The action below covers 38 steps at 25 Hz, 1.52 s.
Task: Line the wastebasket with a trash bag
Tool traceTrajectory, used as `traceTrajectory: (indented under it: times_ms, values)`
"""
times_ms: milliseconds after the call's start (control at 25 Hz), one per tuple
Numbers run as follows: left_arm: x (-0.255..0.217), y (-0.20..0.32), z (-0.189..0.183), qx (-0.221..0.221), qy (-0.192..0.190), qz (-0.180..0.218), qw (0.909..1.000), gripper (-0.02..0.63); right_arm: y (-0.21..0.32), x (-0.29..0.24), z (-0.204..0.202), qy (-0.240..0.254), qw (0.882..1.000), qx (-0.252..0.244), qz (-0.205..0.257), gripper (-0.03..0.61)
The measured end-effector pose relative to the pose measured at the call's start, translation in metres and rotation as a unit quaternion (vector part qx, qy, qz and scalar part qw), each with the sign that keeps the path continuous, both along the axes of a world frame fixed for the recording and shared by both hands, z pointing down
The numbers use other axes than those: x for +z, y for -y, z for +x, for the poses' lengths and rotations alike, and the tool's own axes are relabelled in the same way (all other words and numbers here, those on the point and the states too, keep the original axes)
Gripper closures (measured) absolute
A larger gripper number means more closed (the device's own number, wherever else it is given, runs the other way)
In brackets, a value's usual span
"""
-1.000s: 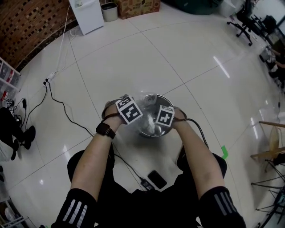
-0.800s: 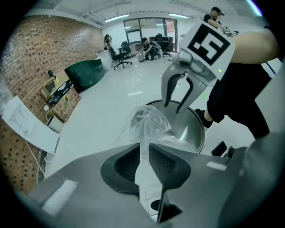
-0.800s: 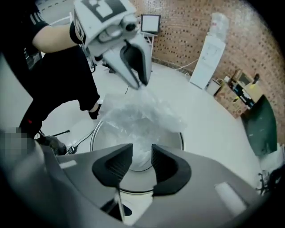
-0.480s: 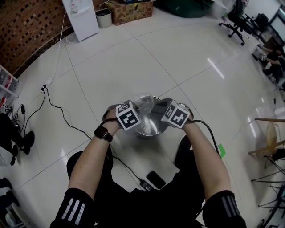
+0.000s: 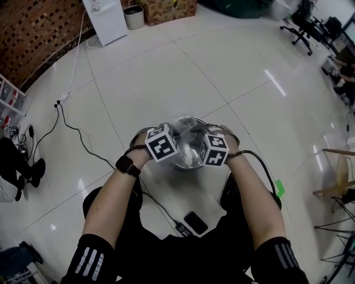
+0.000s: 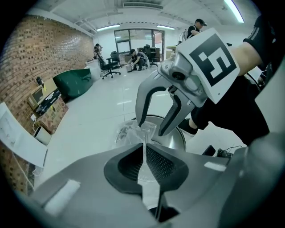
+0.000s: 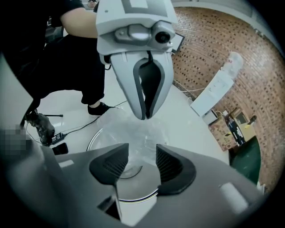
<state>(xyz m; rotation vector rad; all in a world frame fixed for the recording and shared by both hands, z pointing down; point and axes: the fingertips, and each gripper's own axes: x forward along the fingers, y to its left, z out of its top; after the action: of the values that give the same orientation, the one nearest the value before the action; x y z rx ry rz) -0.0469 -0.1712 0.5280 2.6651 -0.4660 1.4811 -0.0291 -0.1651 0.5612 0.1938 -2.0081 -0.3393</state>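
Left gripper (image 6: 145, 153), jaws just closing on clear thin plastic trash bag (image 6: 132, 133) above round steel wastebasket (image 6: 177, 139) at frame centre; right gripper (image 7: 142, 162), jaws just opening, empty, should retake opposite edge, spreading mouth over rim

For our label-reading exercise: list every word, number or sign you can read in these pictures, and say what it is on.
No text is readable.
Cardboard box: print too blurred to read.
Marker cubes: black-and-white square patterns only, no words.
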Motion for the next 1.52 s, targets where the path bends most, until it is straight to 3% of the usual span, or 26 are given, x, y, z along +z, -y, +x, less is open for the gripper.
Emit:
traceTrajectory:
  times_ms: [40,120,160,360,560,680,840,1200,1520]
  values:
    - [0.001,0.000,0.000,0.002,0.005,-0.002,1.0000,0.592,0.001,0.003,0.002,-0.007,1.000,0.000,0.002,0.396]
    - [0.004,0.000,0.000,0.005,0.015,-0.007,0.9999,0.575,0.005,0.002,0.007,-0.010,1.000,0.008,0.007,0.544]
    - [0.005,0.000,0.001,0.008,0.017,-0.010,0.9998,0.561,0.006,-0.002,0.009,-0.006,1.000,0.015,0.006,0.571]
    - [-0.009,-0.004,0.007,0.020,-0.001,-0.021,0.9996,0.526,0.008,-0.014,0.040,-0.018,0.999,0.033,-0.009,0.571]
    - [-0.044,0.006,-0.002,-0.015,-0.029,-0.008,0.9994,0.526,0.011,-0.026,0.075,-0.021,0.998,0.061,-0.014,0.571]
    - [-0.038,0.008,-0.010,-0.014,0.006,0.000,0.9999,0.526,0.011,-0.033,0.093,-0.026,0.997,0.069,-0.020,0.571]
    - [-0.011,0.003,-0.007,0.023,0.053,-0.005,0.9983,0.511,0.011,-0.036,0.113,-0.040,0.995,0.080,-0.040,0.571]
    - [0.050,0.010,0.033,0.057,0.091,-0.012,0.9942,0.510,-0.001,-0.027,0.150,-0.055,0.991,0.090,-0.081,0.571]
    - [0.117,-0.002,0.054,0.110,0.171,-0.047,0.9781,0.502,-0.016,0.005,0.159,-0.072,0.985,0.078,-0.133,0.569]
